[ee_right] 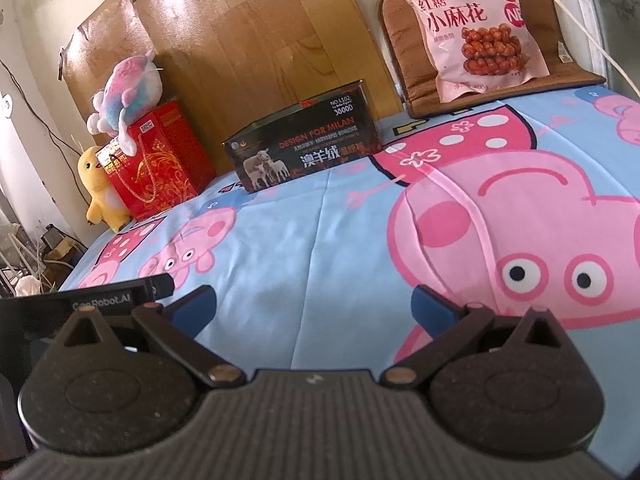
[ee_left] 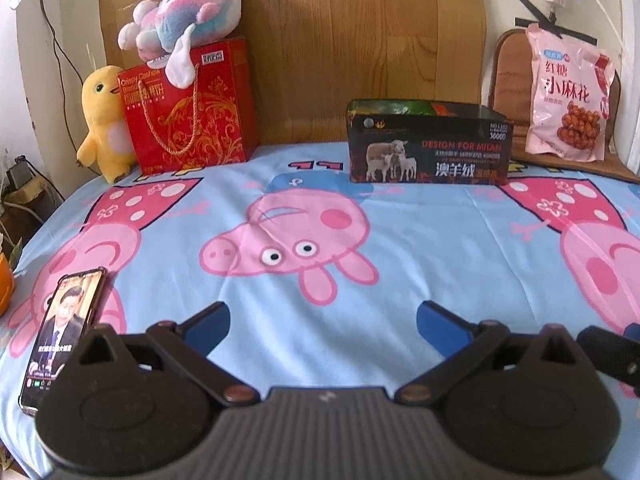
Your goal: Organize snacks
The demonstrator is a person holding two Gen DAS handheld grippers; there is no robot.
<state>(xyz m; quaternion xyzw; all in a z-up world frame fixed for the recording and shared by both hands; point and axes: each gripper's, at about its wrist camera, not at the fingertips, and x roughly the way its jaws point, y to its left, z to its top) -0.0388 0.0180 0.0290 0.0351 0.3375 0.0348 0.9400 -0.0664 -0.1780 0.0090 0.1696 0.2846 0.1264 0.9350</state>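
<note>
A dark box (ee_left: 430, 148) with sheep on its side stands at the far middle of the bed, open on top with green and orange packets (ee_left: 424, 108) inside. It also shows in the right wrist view (ee_right: 304, 148). A pink snack bag (ee_left: 568, 92) leans on a brown cushion at the far right, also in the right wrist view (ee_right: 472, 28). My left gripper (ee_left: 323, 320) is open and empty, low over the sheet. My right gripper (ee_right: 314, 306) is open and empty, near the front of the bed.
A red gift bag (ee_left: 188, 116) with a pink plush (ee_left: 188, 12) on top and a yellow plush (ee_left: 104, 124) stand at the far left. A phone (ee_left: 64, 332) lies at the near left. The cartoon sheet (ee_left: 320, 220) covers the bed; a wooden board stands behind.
</note>
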